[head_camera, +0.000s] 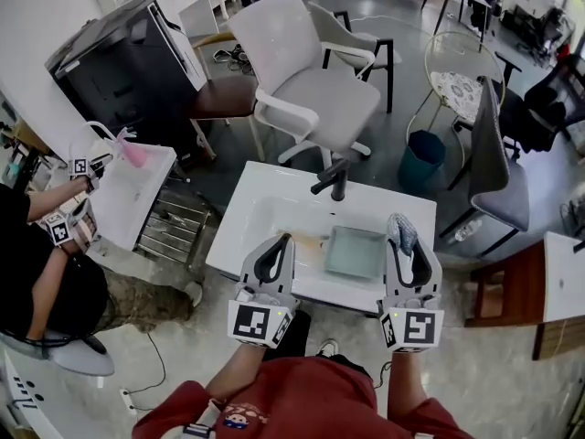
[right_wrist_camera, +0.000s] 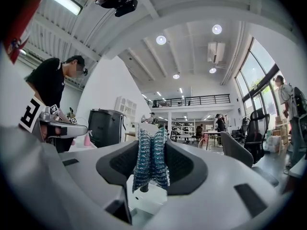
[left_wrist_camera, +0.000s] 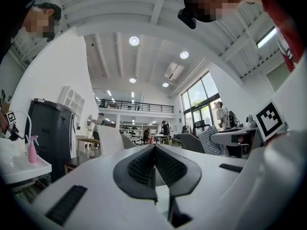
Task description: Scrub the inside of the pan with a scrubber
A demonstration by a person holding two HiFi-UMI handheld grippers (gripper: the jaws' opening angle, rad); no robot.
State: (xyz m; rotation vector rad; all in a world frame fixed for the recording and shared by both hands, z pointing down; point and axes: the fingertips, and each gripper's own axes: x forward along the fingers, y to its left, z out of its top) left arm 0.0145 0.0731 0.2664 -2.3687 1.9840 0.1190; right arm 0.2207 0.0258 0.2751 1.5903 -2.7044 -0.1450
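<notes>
Head view looking steeply down on a white sink (head_camera: pixel 239 218), with a black faucet (head_camera: pixel 335 177) at 12 o'clock of the basin. Pinching a blue-grey metal mesh scrubber (head_camera: pixel 400 229) in the right gripper (head_camera: pixel 409 247), squeezing the wad narrow from both sides. Carrying nothing in the left gripper (head_camera: pixel 277 245), pads meeting face to face. Hovering both over the near rim, flanking the square pan (head_camera: pixel 355 251) lying flat in the basin, at about 9 o'clock of the scrubber and 3 o'clock of the left gripper. Not yet touching mesh to pan, so judging the scrub as not begun. Risking a sliding pan from here: pushing the mesh across it with nothing bracing it could be shoving it toward the faucet or the basin wall. Risking also losing the springy wad out of the grip under hard sideways pressure, or scraping the gripper's tips on the pan floor by going in too steep.
</notes>
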